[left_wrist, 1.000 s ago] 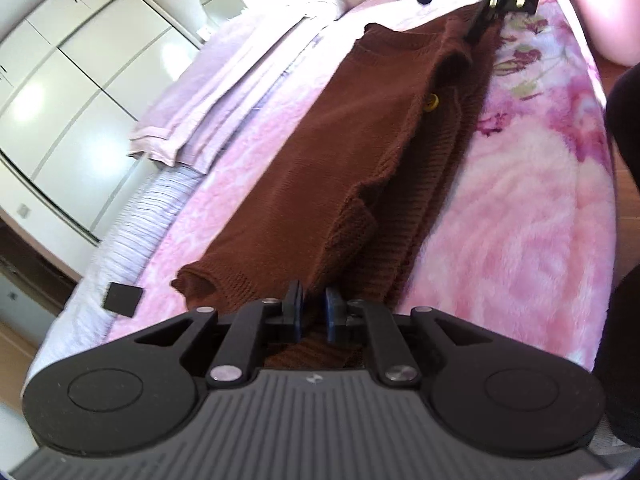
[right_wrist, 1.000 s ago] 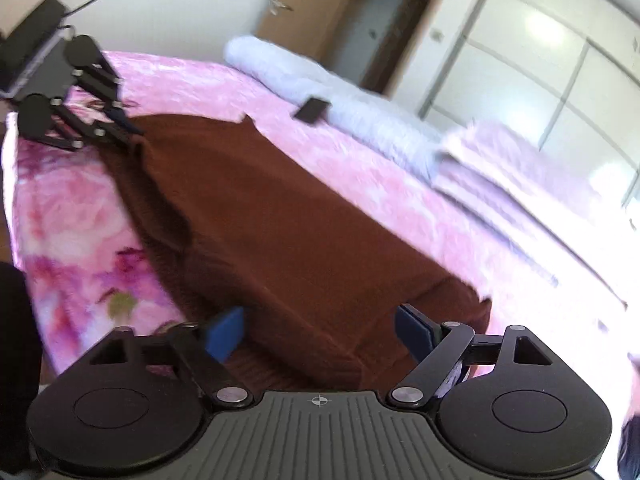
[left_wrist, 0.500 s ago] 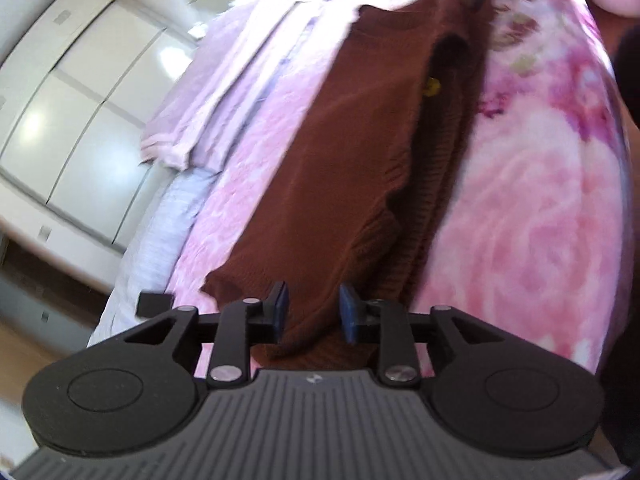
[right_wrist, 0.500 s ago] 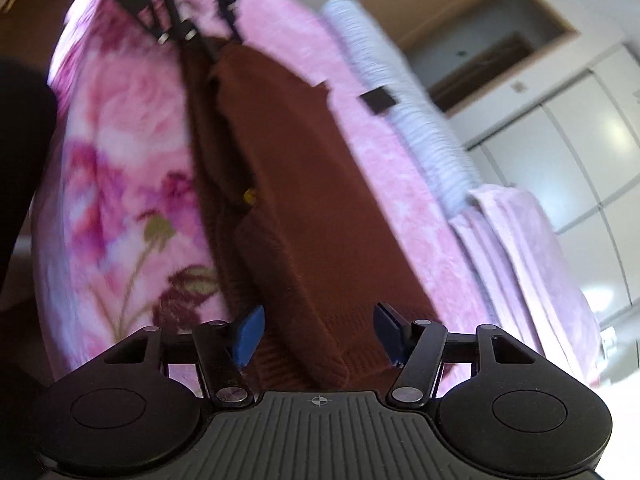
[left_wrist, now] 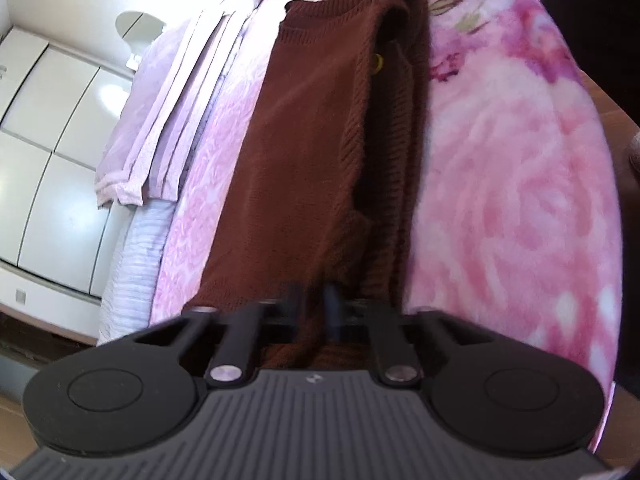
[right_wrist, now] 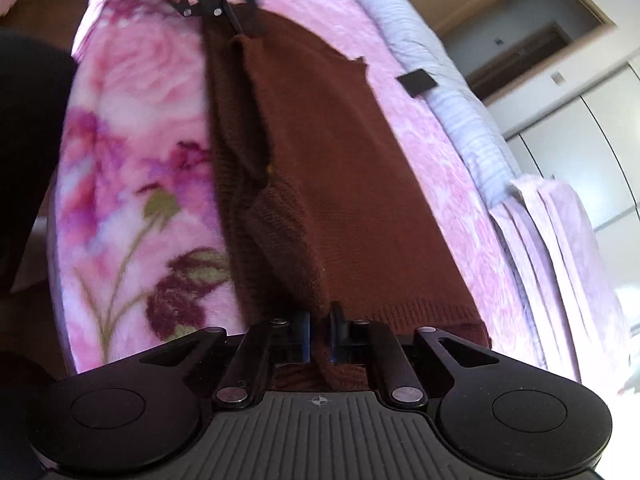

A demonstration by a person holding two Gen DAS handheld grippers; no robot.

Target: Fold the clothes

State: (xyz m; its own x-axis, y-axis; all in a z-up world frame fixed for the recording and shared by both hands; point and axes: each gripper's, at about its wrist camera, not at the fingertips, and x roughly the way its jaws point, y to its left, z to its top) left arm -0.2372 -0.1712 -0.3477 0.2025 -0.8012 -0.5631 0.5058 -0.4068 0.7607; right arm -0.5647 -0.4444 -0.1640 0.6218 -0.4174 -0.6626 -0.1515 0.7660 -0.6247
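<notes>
A brown knitted sweater point(left_wrist: 304, 168) lies lengthwise on a pink floral blanket point(left_wrist: 516, 208) that covers the bed, one long side folded over so that a doubled strip of coarser ribbing runs down the edge nearest the blanket's roses. Both ends of it are pinched. The left gripper point(left_wrist: 314, 304) is clenched on the knit at the near end in its own view, cloth bunched between the dark pads; its jaws have just closed, after opening a little. The right gripper point(right_wrist: 319, 334) grasps the opposite end, a fold of ribbed hem caught between its blue-edged pads; its jaws have just been closing from wide apart. Only the left view shows a small yellow button point(left_wrist: 377, 62) on the folded strip, and the stack of pale lilac bedding point(left_wrist: 160, 120) against the white wardrobe doors point(left_wrist: 52, 120). Only the right view shows the folded-in sleeve point(right_wrist: 280, 232) lying on the body of the sweater just ahead of the jaws, a small black square object point(right_wrist: 416, 80) on the white striped bolster point(right_wrist: 452, 92), and a brown doorway point(right_wrist: 516, 60) beyond. Each view catches the other gripper at the far end of the garment, at the top edge of the picture, partly cut off.
</notes>
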